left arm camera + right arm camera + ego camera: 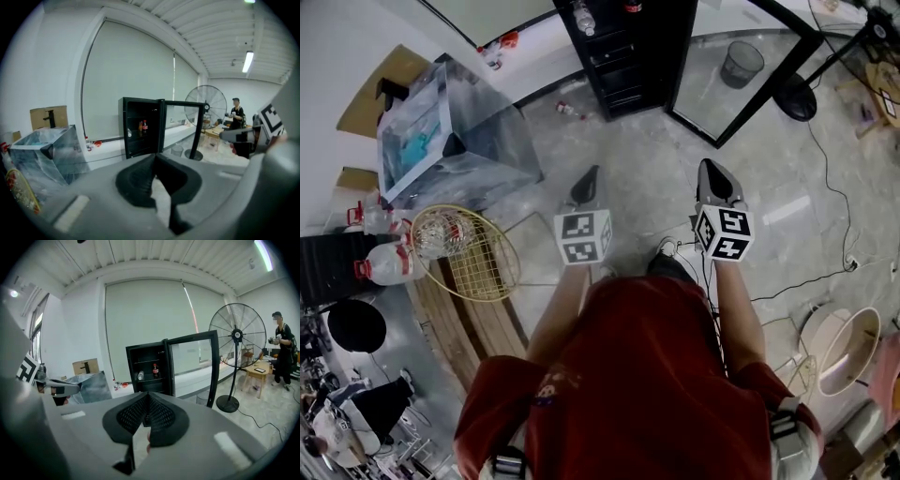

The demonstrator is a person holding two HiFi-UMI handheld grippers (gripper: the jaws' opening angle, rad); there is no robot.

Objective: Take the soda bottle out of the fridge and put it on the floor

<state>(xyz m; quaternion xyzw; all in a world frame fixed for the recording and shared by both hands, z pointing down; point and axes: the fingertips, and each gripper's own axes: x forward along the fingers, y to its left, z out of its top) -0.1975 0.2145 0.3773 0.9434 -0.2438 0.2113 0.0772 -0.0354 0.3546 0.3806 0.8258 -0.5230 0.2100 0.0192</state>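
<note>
The black fridge point(623, 47) stands at the far side of the floor with its glass door point(741, 75) swung open to the right. A soda bottle point(155, 371) with a red label stands upright on a shelf inside, and it also shows as the soda bottle point(145, 126) in the left gripper view. A clear bottle point(140, 376) lies beside it. My left gripper point(592, 173) and right gripper point(712, 169) are held side by side over the floor, well short of the fridge. Both point toward it, shut and empty.
A plastic-wrapped box point(450, 136) stands to the left of the fridge, with a small bottle point(569, 110) on the floor near it. A trash bin point(741, 63) and a tall standing fan point(237, 343) are behind the door. Cables point(825, 159) cross the floor at right. A person point(281, 348) stands far right.
</note>
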